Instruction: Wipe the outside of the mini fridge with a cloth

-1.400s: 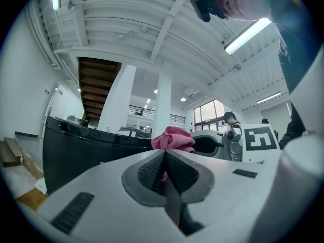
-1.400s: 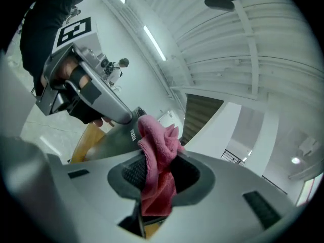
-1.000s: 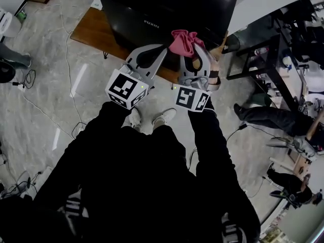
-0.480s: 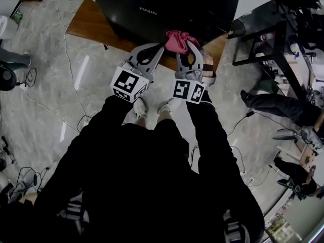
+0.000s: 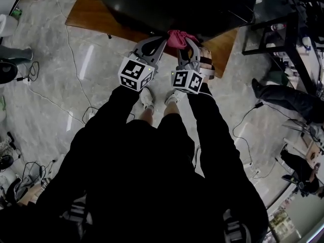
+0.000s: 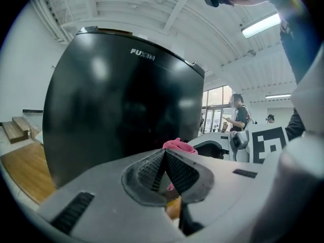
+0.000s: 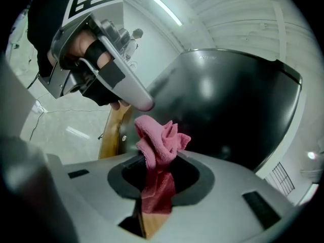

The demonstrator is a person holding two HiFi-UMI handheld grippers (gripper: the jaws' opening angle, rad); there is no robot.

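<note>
Grey marble-look floor point(image 5: 61, 85) all around, with cables lying on it, and the glossy black mini fridge point(image 5: 192, 4) sits on a low wooden platform point(image 5: 86, 16) right in front of me.

Progress-wise, I'd say the wiping has barely begun, if at all. The crumpled pink cloth point(image 7: 159, 140) is up near the fridge's front face, low down by the platform edge, but I can't tell from any view whether it's actually pressing on the black surface. No wiped streaks show on the gloss either, so pretty much the whole outside is left: front, sides, top.

Grippers: the right gripper point(image 7: 157, 173) is clamped onto the cloth, with a bunch of it sticking out past the tips and a tail hanging back between the jaws. The left gripper point(image 6: 164, 158) has its jaws pressed together with nothing in them. Its tip is just beside the cloth, and it might be brushing it, hard to say.
</note>
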